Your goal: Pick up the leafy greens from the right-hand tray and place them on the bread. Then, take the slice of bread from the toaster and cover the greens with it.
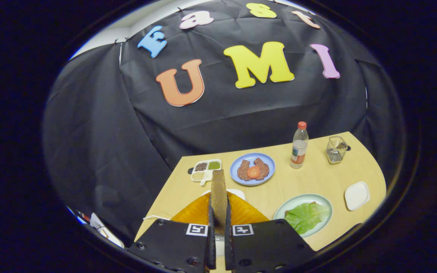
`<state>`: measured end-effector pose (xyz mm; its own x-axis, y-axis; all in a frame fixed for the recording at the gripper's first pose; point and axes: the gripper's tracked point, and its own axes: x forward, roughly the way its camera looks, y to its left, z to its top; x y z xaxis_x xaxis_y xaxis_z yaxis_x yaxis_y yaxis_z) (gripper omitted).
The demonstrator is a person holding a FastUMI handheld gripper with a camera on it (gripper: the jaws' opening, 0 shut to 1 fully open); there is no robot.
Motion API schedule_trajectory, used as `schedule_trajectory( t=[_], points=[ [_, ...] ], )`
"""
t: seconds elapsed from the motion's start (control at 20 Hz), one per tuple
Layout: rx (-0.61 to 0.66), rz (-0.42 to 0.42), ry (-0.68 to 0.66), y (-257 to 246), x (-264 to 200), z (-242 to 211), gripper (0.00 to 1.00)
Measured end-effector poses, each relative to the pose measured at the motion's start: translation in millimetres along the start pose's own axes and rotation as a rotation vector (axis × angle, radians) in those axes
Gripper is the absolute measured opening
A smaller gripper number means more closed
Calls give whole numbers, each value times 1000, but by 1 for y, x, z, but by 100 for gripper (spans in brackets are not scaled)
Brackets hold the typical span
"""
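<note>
One bread slice (219, 197) stands on edge, pinched between both fingers of the hand-held gripper (219, 222), just over the orange toaster (241, 214). Looks light, stiff-ish, crumbly; hold is low on the flat faces, seems OK. Gripper sits raised, pointing forward over the bench (309, 178). Leafy greens (306, 216) already lie on the plate (323, 200) to the right, likely target.

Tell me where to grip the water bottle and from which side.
Grip the water bottle across its straight body, below the cap, coming in level from the near side: it stands upright with open table around it. The gripper is shut on the bread slice, so set that down first.
</note>
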<state>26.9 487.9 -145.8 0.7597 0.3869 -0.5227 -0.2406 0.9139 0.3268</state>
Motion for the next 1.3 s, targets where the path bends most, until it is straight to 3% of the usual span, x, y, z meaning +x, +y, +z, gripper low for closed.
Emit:
schedule_trajectory(
  t=[0.25, 0.55, 0.85, 1.3],
  points=[
    [18, -58, -48, -61, -19, 25, 9],
    [27, -154, 40, -150, 2, -23, 9],
    [36, -107, 166, -182, 45, -94, 9],
    [108, -84, 187, -228, 65, -119, 9]
  ],
)
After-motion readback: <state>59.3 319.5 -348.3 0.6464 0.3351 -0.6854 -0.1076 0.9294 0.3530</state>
